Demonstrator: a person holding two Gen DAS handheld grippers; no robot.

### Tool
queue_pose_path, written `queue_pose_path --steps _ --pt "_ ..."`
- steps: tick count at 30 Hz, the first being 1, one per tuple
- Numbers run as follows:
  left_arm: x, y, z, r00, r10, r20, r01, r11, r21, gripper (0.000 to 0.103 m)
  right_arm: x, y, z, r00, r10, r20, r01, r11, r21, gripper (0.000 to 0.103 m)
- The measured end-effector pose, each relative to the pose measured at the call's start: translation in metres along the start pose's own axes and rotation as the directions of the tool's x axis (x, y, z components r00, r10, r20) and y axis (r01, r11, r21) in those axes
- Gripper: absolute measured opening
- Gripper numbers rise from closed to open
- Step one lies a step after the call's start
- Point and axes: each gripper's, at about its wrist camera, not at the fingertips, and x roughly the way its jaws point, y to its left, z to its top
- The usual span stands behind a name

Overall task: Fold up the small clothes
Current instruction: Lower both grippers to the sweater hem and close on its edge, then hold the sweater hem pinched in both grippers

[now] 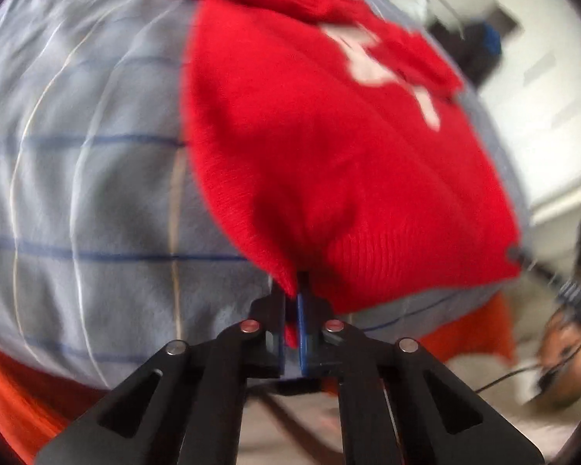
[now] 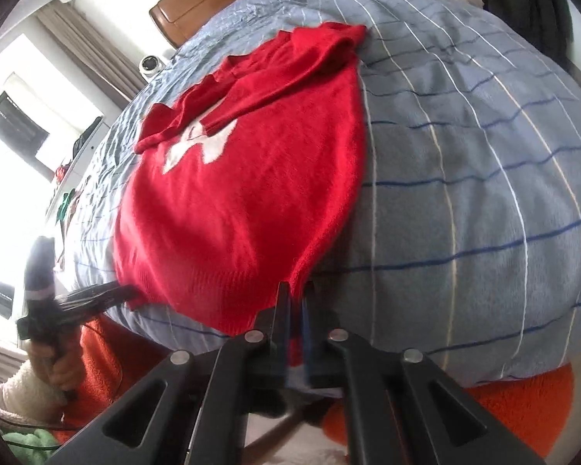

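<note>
A bed takes up most of the room, covered with a blue-grey bedspread [image 2: 464, 178] crossed by thin dark blue and white lines. A wooden headboard [image 2: 213, 4] stands at its far end, and an orange blanket [image 2: 523, 399] shows below the near edge of the bedspread.

Spread flat on the bedspread lies the red sweater [image 2: 244, 193], knitted, with a white pattern [image 2: 197, 143] on the chest. Its sleeves are folded in across the chest and partly cover that pattern. The collar end points toward the headboard, and the ribbed hem lies at the near edge of the bed.

The left gripper [image 1: 292, 310] has its jaws pinched shut on one corner of the hem; a bit of red knit shows squeezed between the blue pads [image 1: 301, 329], and the fabric puckers up from that spot. This view is blurred.

The right gripper [image 2: 297, 302] is closed on the other hem corner, red cloth caught between its narrow jaws.

From the right wrist view, the left gripper appears at the far left with its tips on the hem, held by a hand [image 2: 54, 364] coming out of a white fleecy sleeve [image 2: 11, 391].
</note>
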Motion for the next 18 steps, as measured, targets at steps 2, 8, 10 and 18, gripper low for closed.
queue_pose_path --steps 2,8,10,18 --pt "-0.021 0.007 -0.007 0.999 0.031 0.029 -0.032 0.999 0.019 0.002 -0.010 0.006 -0.001 0.999 -0.047 0.004 0.047 0.999 -0.015 0.005" --pt "-0.029 0.015 -0.026 0.992 0.122 0.019 -0.123 0.990 0.073 0.002 -0.004 0.011 -0.017 0.994 -0.092 -0.056 0.092 0.996 -0.017 0.004" --pt "-0.017 0.022 -0.025 0.989 0.149 -0.001 -0.148 0.987 0.060 0.002 0.014 0.003 -0.021 0.991 -0.106 -0.084 0.107 0.994 0.009 0.004" --pt "0.003 0.019 -0.015 0.980 0.197 0.006 -0.197 0.978 0.070 0.002 0.049 -0.013 -0.016 0.985 -0.145 -0.095 0.151 0.987 0.057 0.004"
